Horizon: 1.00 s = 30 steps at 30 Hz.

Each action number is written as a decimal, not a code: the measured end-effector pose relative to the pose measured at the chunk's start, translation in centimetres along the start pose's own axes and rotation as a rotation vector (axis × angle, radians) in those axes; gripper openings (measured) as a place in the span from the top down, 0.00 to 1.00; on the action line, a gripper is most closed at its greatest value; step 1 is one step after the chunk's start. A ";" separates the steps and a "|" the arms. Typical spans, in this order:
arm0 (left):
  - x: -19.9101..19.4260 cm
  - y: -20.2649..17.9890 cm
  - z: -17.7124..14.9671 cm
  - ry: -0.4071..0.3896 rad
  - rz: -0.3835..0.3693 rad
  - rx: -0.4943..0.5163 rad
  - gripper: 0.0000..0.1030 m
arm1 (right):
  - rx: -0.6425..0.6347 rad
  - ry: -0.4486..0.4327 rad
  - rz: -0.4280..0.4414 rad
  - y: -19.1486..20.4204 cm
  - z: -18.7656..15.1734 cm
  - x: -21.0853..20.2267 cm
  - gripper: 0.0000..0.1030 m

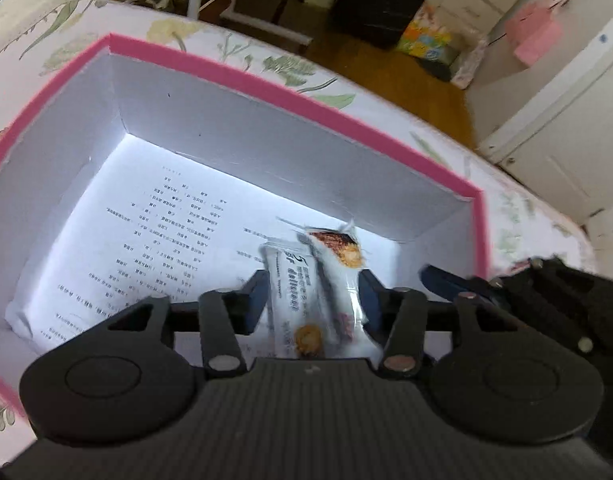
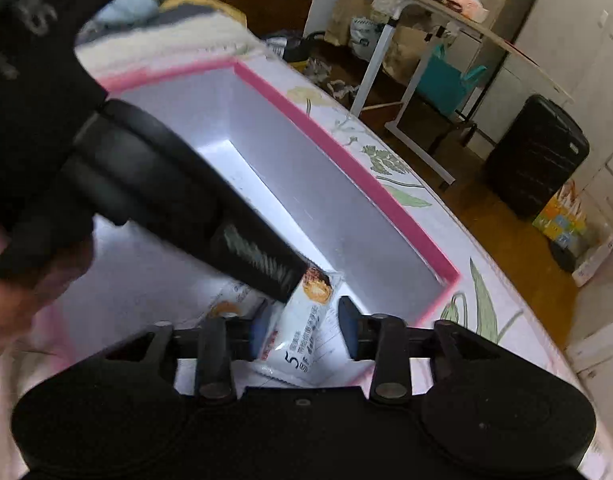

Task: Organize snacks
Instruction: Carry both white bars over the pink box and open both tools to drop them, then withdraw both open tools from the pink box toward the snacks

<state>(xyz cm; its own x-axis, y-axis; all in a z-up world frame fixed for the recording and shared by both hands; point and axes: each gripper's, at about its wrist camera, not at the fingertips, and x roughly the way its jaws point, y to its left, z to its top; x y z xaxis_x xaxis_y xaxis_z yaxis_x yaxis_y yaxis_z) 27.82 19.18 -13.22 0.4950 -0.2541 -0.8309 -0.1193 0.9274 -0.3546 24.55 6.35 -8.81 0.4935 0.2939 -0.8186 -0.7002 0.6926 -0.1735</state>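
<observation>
Between the left tongs (image 1: 312, 292) lies a white snack bar (image 1: 306, 300), jaws parted and clear of its wrapper; the right tongs (image 2: 304, 326), likewise slack, straddle a second bar (image 2: 302, 332). Both bars rest inside the pink-rimmed box (image 1: 266, 84) on the bed (image 1: 34, 40), so this drop looks done; whether more snacks wait elsewhere I cannot tell. Both tongs angle steeply downward, side by side.
</observation>
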 end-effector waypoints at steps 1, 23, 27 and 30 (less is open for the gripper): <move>-0.8 0.1 -0.1 0.003 -0.013 0.008 0.50 | 0.037 -0.019 0.009 -0.3 -0.5 -1.5 0.56; -15.2 -11.4 -9.4 -0.071 -0.119 0.461 0.44 | 0.591 -0.197 -0.066 -4.8 -16.2 -23.6 0.41; -13.7 -13.1 -10.9 -0.059 -0.136 0.471 0.44 | 0.634 -0.183 -0.060 -5.0 -18.0 -22.4 0.36; -11.8 -14.4 -11.6 -0.056 -0.153 0.492 0.44 | 0.642 -0.184 -0.053 -5.6 -19.0 -21.1 0.27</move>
<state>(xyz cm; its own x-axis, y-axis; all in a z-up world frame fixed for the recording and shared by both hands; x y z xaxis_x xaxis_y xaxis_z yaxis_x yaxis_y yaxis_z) 13.72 5.63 -3.22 0.5223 -0.3943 -0.7561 0.3700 0.9037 -0.2157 8.27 -16.28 -0.97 0.6389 0.3170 -0.7010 -0.2550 0.9469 0.1958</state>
